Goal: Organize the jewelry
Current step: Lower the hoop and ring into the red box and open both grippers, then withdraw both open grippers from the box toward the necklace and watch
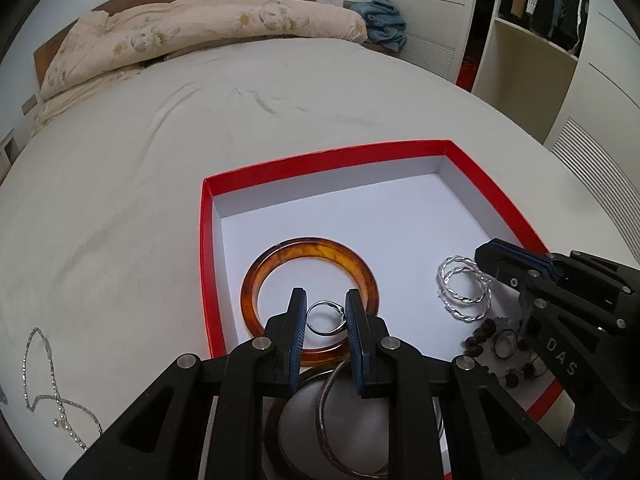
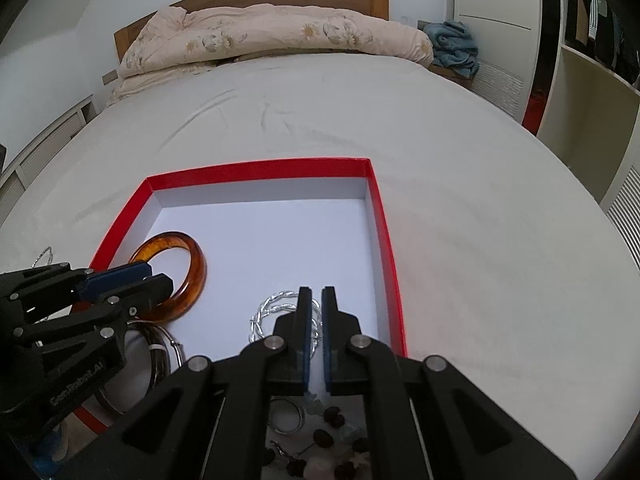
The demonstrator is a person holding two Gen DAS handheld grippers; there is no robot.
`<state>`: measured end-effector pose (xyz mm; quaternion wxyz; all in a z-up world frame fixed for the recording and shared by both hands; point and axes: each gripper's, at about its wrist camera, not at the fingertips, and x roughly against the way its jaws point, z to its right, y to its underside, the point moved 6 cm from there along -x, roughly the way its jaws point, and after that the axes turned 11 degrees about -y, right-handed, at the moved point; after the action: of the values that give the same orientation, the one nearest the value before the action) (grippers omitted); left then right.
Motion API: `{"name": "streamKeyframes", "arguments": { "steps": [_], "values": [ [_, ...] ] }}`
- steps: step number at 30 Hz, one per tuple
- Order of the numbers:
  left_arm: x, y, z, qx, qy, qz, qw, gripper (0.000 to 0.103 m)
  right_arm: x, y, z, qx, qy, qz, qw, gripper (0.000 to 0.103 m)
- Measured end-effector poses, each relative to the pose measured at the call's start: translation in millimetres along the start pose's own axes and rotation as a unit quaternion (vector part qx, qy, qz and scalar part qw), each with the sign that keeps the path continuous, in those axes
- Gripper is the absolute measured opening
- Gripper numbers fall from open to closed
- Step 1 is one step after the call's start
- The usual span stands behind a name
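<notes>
A red box with a white floor [image 1: 328, 160] [image 2: 384, 216] lies on the bed. My left gripper [image 1: 326, 312] is shut on a small silver ring [image 1: 326, 318] and holds it over an amber bangle [image 1: 308, 254] [image 2: 196, 268] in the box. My right gripper [image 2: 317, 300] [image 1: 504, 258] has its fingers nearly together with nothing between them, above twisted silver bangles [image 1: 464, 288] [image 2: 272, 308]. Dark thin bangles [image 1: 332, 432] [image 2: 160, 344], a beaded piece with a ring [image 1: 500, 344] [image 2: 320, 440] also lie in the box. A silver chain necklace [image 1: 40, 384] lies on the sheet left of the box.
The white bed sheet [image 1: 160, 160] spreads around the box. A folded floral duvet [image 1: 192, 28] [image 2: 272, 36] lies by the wooden headboard. A blue towel [image 1: 384, 24] sits on a nightstand. White wardrobes and an open closet [image 1: 540, 40] stand at the right.
</notes>
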<state>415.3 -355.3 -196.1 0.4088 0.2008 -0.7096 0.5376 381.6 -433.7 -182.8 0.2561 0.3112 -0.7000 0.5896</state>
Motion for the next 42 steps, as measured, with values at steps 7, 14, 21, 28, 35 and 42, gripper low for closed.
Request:
{"name": "streamKeyframes", "arguments": {
  "steps": [7, 14, 21, 28, 35, 42],
  "values": [
    [0.8, -1.1, 0.1, 0.004, -0.002, -0.002, 1.0000, 0.022, 2.7, 0.7, 2.6, -0.009, 0.003, 0.004, 1.000, 0.006],
    [2.5, 0.5, -1.8, 0.010, -0.008, -0.002, 0.9999, 0.033, 4.8, 0.2, 4.2, -0.014, 0.001, 0.008, 1.000, 0.010],
    [11.1, 0.9, 0.7, 0.006, -0.007, 0.002, 1.0000, 0.041, 9.6, -2.1, 4.2, -0.017, 0.001, 0.018, 1.000, 0.020],
    [22.9, -2.4, -7.4, 0.011, -0.009, 0.009, 0.9999, 0.045, 17.0, -3.8, 5.1, -0.023, 0.007, 0.027, 0.999, 0.020],
    [44.4, -1.5, -25.3, 0.018, -0.019, 0.018, 0.9995, 0.051, 29.8, -4.9, -2.8, -0.020, 0.020, 0.031, 0.999, 0.025],
    [78.3, 3.6, -52.8, 0.031, -0.035, 0.028, 0.9985, 0.059, 54.2, -5.8, -19.4, -0.031, 0.019, 0.042, 0.998, 0.030]
  ]
}}
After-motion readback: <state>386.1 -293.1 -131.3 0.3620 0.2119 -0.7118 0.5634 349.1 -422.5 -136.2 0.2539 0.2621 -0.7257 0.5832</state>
